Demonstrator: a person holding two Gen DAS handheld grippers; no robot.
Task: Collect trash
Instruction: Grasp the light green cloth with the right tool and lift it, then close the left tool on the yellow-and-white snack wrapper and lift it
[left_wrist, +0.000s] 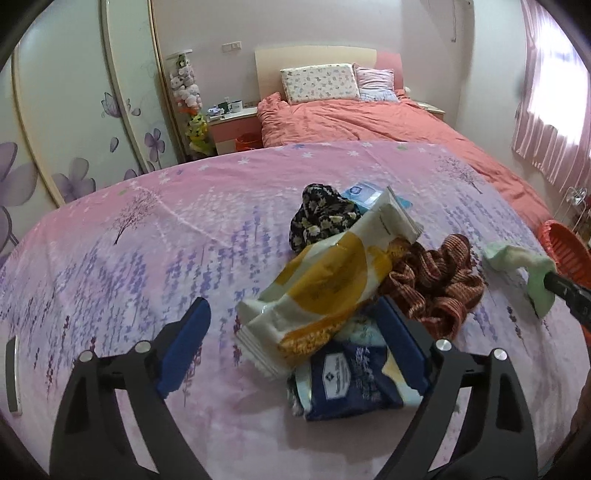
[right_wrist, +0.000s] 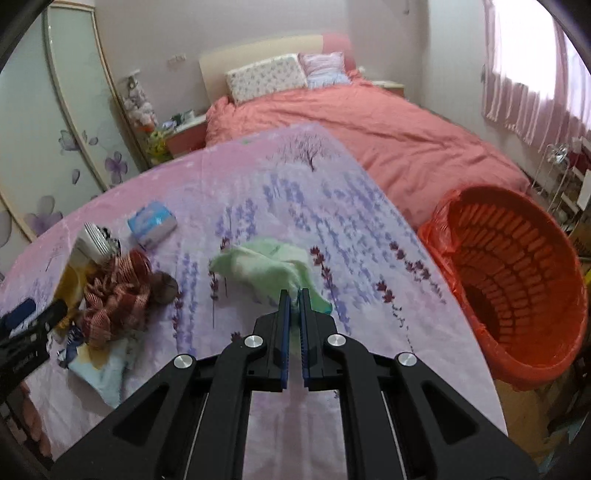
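Observation:
My right gripper (right_wrist: 294, 295) is shut on a crumpled pale green cloth (right_wrist: 264, 267), lifting one edge off the pink floral blanket (right_wrist: 314, 229); the cloth also shows in the left wrist view (left_wrist: 517, 262). My left gripper (left_wrist: 291, 314) is open, its blue pads either side of a pile: a white and yellow snack bag (left_wrist: 325, 280) lying over a dark blue packet (left_wrist: 351, 380). A red-brown striped cloth (left_wrist: 436, 284) and a black floral cloth (left_wrist: 321, 216) lie beside the bags. An orange basket (right_wrist: 517, 284) lined with a red bag stands off the blanket's right edge.
A blue and white tissue pack (right_wrist: 151, 223) lies farther back on the blanket. A coral duvet (right_wrist: 369, 129) and two pillows (right_wrist: 266, 75) cover the bed's far half. A wardrobe with flower doors (left_wrist: 74, 110) is at the left, a curtained window (right_wrist: 535, 74) at the right.

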